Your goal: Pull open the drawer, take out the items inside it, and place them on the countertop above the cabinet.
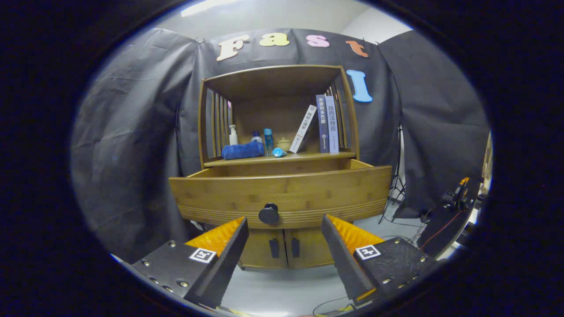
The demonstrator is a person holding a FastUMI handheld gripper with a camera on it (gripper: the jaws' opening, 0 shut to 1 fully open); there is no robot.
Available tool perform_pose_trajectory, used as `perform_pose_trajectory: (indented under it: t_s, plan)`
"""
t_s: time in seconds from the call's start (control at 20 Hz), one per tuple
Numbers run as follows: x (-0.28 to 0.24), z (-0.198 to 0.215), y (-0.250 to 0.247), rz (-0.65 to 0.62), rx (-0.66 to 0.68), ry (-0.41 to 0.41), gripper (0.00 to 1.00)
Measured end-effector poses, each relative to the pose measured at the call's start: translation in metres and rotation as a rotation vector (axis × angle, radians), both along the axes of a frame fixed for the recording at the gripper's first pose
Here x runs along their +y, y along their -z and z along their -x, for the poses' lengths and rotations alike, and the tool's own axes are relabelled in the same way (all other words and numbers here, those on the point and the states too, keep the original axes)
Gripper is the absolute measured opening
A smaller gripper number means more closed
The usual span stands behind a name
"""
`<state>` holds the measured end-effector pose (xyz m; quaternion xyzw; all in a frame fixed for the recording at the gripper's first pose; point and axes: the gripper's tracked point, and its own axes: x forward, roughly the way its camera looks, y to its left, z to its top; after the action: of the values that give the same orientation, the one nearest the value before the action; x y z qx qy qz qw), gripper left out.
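Hovering with fingers (pixel 284 229) spread wide and empty, just short of the drawer (pixel 282 193), already pulled out. Contents hidden behind its front, up and ahead beyond the knob (pixel 269 213). Worktop (pixel 282 157) lying directly above, carrying bottles and books.

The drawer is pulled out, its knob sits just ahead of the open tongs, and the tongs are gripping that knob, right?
Not quite. In the gripper view the drawer is pulled out and the tongs are open, but they grip nothing: the knob sits ahead of them, untouched.
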<state>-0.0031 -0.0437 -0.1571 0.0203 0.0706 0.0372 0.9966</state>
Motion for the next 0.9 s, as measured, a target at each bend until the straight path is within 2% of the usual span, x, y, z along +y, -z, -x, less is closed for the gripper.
perform_pose_trajectory:
  t_s: [0.9]
  plan:
    - [0.055, -0.040, 0.039, -0.008, 0.067, -0.056, 0.99]
